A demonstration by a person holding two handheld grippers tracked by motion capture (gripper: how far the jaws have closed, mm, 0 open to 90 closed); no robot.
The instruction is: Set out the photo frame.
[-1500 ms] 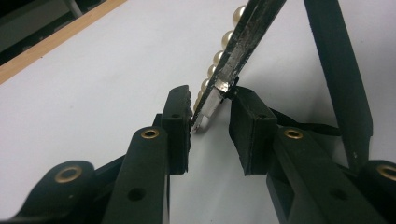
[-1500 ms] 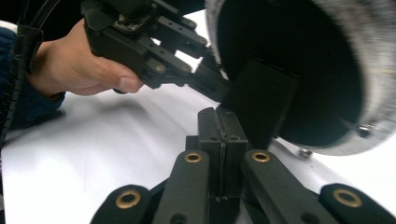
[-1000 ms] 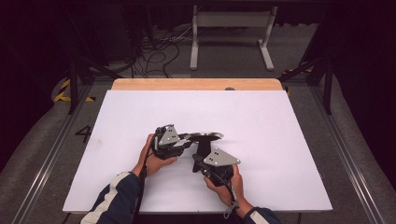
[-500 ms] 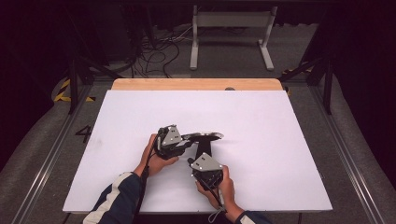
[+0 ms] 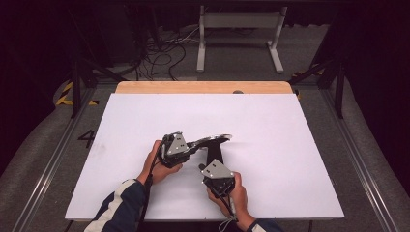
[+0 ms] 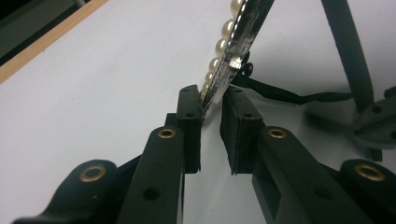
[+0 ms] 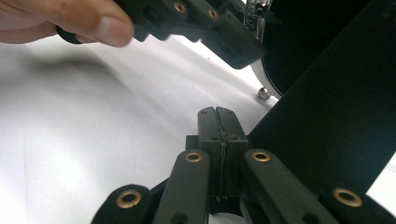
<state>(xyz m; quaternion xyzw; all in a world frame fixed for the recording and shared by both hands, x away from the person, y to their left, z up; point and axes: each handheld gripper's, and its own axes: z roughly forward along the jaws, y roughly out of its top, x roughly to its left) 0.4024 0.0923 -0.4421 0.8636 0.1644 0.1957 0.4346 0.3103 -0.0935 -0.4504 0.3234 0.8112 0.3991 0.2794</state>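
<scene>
The left gripper's (image 6: 212, 100) jaws have just been closing and now pinch the thin edge of a pearl-trimmed hair clip (image 6: 233, 44), which rises up and away from between them above the white worktop (image 5: 270, 130). The right gripper's (image 7: 218, 114) jaws are fully shut on nothing, just beside a black strap (image 7: 327, 126). The clip looks light, stiff and slippery; its pearls seem fragile, so grip the flat metal edge.

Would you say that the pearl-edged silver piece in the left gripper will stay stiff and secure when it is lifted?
Probably stiff: the pearl-edged piece rises straight from the left gripper, without sagging. It may be slippery, since it looks like shiny metal, gripped only at its thin lower end. The pearls might knock loose, so handle it gently.
</scene>
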